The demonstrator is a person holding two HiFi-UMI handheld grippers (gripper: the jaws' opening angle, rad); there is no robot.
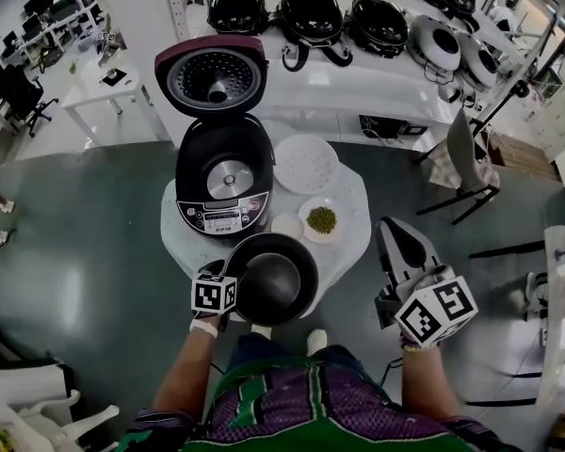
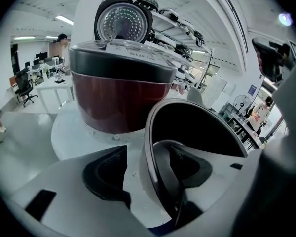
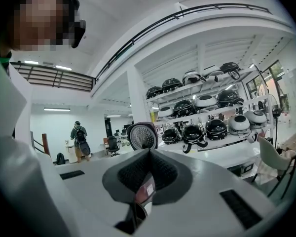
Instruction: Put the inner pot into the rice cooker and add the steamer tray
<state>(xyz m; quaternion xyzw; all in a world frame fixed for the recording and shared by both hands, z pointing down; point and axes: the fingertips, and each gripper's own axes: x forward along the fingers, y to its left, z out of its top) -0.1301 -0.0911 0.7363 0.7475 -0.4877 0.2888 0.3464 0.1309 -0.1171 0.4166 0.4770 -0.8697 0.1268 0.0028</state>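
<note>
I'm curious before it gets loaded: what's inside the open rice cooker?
The rice cooker holds only a round metal heating plate at the bottom; the inner pot sits outside it. Its near inner wall is hidden behind the front rim.

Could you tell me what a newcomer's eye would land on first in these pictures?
The open rice cooker stands on the round white table, lid raised and cavity empty. In front of it sits the black inner pot, its near rim between the open fingers of the left gripper. The white steamer tray lies right of the cooker, and the right gripper hangs shut beyond the table's edge.
</note>
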